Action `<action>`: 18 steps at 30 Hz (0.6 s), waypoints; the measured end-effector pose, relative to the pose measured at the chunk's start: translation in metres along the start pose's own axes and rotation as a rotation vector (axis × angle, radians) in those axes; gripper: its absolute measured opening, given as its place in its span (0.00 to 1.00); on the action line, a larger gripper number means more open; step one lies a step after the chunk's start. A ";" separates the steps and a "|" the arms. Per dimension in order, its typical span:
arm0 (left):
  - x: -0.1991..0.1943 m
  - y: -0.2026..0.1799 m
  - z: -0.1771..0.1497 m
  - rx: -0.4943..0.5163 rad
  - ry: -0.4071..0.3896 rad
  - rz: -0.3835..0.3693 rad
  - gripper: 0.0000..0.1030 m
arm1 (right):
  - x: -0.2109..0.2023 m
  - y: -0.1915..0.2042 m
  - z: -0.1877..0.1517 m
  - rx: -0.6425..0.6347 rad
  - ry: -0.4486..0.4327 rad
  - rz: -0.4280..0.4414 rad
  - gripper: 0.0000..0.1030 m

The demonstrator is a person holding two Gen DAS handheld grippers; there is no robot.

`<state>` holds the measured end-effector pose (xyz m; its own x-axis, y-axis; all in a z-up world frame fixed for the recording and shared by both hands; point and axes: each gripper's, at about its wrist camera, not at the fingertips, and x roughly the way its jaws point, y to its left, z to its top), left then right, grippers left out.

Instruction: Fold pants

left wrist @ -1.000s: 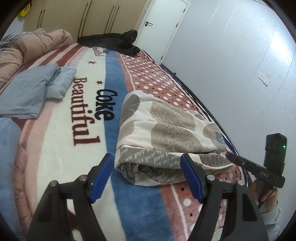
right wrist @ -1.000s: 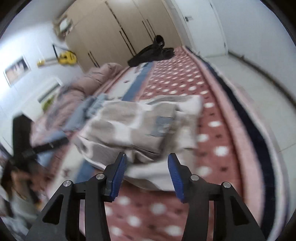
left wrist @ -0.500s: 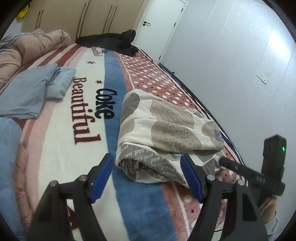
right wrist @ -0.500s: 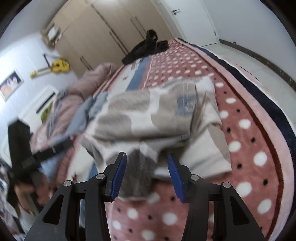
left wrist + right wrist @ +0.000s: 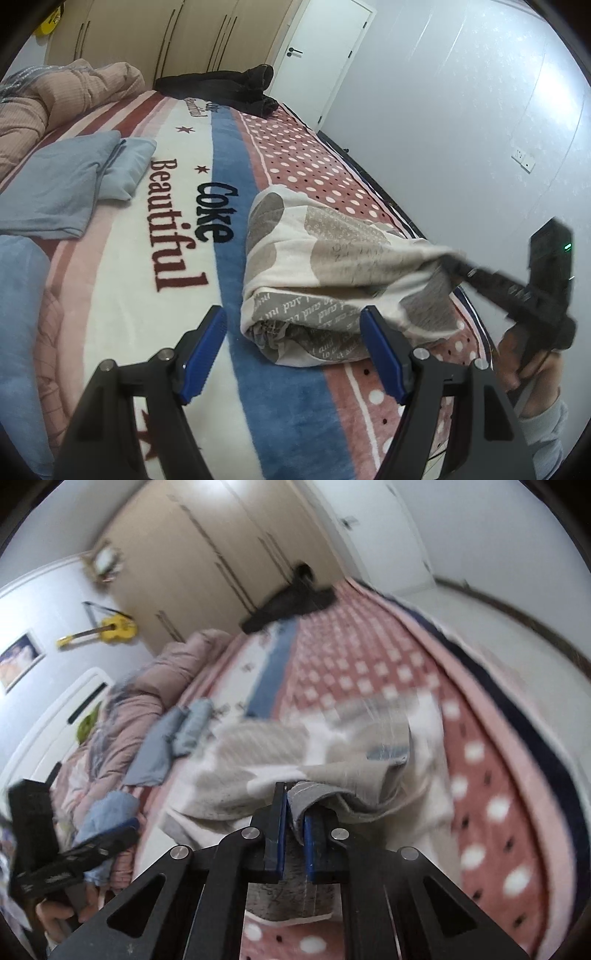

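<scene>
Progress: partly folded. Patterned pants [image 5: 332, 266] lying on the printed blanket [image 5: 173, 236] just ahead of the left claw [image 5: 293, 350], already doubled over into a thick bundle, rolled edge nearest the blue pads. Not flat, not squared; upper layer pulled up off the bundle at its right end.

Left claw: wide open, nothing held, pads standing apart either side of the bundle's near edge without touching cloth, hovering short of it.

Right claw [image 5: 294, 830]: jaws just closed, now pinched tight on a grey edge of the pants, cloth visibly caught between the blue pads. Seen from the left wrist view, right claw [image 5: 448, 267] to the right of and beyond the left one, drawing the top layer taut and upward from the bundle.

Judged step in hand: lifting the right-hand end for a further fold across the bundle, or for straightening it. Which of the two, not determinable.

Outstanding: carrying the lifted end over, laying it down, smoothing, release. Left claw likely needed to pin the bundle.

Elsewhere: blue folded garments [image 5: 70, 184] well beyond the left claw to its left, dark clothing [image 5: 229, 92] at the far end of the bed. Right wrist view blurred; fine detail unreliable.
</scene>
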<state>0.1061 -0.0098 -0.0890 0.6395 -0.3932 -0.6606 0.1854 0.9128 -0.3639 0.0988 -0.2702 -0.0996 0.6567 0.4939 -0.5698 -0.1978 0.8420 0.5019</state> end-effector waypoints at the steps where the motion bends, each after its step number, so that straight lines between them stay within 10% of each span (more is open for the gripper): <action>1: 0.000 0.000 0.000 0.000 -0.002 0.000 0.69 | -0.005 0.002 0.006 -0.020 -0.013 0.002 0.02; 13: 0.003 -0.010 0.000 0.014 0.005 -0.007 0.69 | -0.011 -0.081 -0.023 0.161 0.099 -0.056 0.08; 16: 0.003 -0.010 0.000 0.012 0.005 -0.007 0.69 | -0.014 -0.084 -0.016 0.196 0.064 0.020 0.34; 18: 0.003 -0.010 0.000 0.006 0.002 -0.009 0.69 | -0.008 -0.080 -0.010 0.165 0.071 -0.002 0.35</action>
<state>0.1063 -0.0203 -0.0873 0.6364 -0.4017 -0.6585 0.1957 0.9099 -0.3658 0.1020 -0.3397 -0.1416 0.6031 0.5112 -0.6123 -0.0704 0.7988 0.5975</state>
